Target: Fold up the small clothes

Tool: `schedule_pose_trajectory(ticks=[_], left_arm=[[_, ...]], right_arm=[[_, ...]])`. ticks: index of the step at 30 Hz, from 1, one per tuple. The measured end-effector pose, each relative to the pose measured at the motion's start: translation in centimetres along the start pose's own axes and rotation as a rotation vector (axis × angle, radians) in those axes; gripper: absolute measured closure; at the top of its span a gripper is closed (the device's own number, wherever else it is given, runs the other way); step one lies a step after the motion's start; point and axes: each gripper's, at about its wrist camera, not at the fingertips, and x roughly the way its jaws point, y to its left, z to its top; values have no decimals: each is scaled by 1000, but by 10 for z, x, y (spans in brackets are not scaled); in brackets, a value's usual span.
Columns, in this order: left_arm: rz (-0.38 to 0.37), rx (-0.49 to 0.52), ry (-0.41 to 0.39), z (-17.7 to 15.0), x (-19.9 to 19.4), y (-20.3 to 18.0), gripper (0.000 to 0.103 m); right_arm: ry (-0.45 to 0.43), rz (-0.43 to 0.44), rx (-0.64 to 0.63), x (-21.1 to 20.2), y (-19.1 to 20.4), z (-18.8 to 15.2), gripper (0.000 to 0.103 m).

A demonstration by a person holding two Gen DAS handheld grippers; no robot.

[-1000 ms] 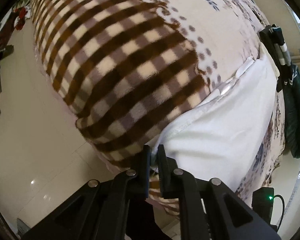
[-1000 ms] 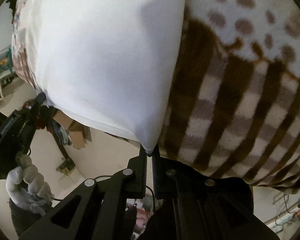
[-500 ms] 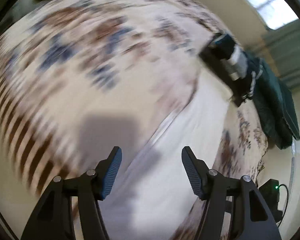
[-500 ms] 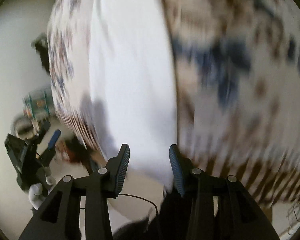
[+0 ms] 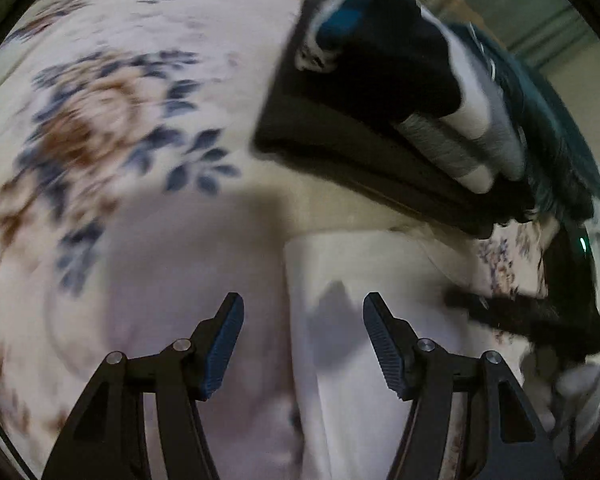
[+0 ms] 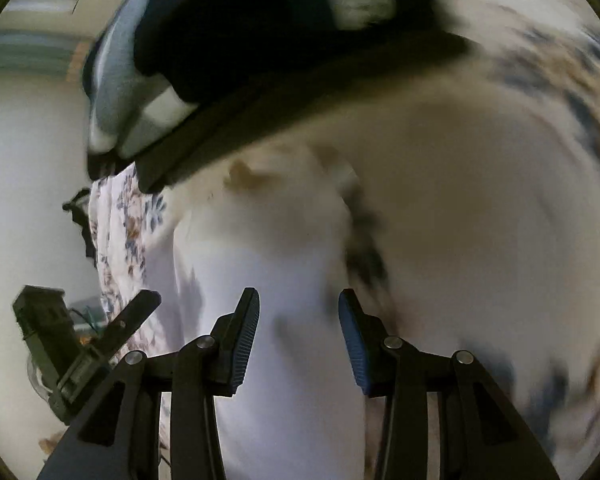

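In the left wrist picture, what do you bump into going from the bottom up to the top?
left tongs → white cloth → flowery bedspread → pile of dark folded clothes

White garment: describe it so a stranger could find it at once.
Start at the floral bedspread covering the bed. Near its edge sits a stack of folded dark clothes; the white garment lies flat just in front of that stack. It is the only plain white piece, with no pattern or stripes.
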Motion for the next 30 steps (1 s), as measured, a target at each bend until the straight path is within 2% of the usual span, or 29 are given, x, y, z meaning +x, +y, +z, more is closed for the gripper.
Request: schedule_pose_trajectory(ticks=[1, 2, 5, 9, 10, 12, 14, 17, 20, 22, 23, 24, 25, 26, 30], left_arm=[[-2, 15, 11, 4, 7, -1, 43], [7, 26, 18, 7, 13, -1, 43], [-13, 26, 25, 14, 23, 1, 43], [-70, 12, 22, 19, 22, 7, 43], [-87, 9, 22, 21, 22, 9, 43], [-141, -5, 33, 25, 26, 14, 43], [-185, -16, 42, 30, 33, 18, 43], [-266, 7, 64, 32, 44, 15, 43], [-323, 48, 96, 33, 54, 7, 43], [-328, 73, 90, 32, 57, 3, 45], [-333, 95, 83, 31, 55, 1, 45], [-322, 113, 77, 29, 53, -1, 52], [-316, 128, 75, 27, 52, -1, 87], [-326, 137, 93, 25, 52, -2, 98], [-294, 160, 68, 16, 37, -10, 98]], right_arm=[[-39, -74, 10, 10, -1, 15, 63], [-51, -105, 37, 16, -3, 28, 70], [-104, -69, 178, 14, -15, 46, 73], [-140, 47, 292, -9, -24, 41, 72], [-122, 85, 284, -10, -23, 40, 72], [-64, 154, 248, -2, -18, 38, 58], [10, 181, 165, 13, -11, 35, 48], [76, 191, 101, 39, -1, 41, 47], [89, 263, 74, 53, 9, 51, 47], [80, 312, 55, 55, 14, 53, 47], [70, 305, 46, 58, 19, 56, 50], [63, 306, 37, 59, 27, 51, 65], [64, 309, 24, 61, 32, 51, 77], [64, 307, 13, 63, 37, 51, 91], [32, 338, 15, 56, 45, 40, 97]])
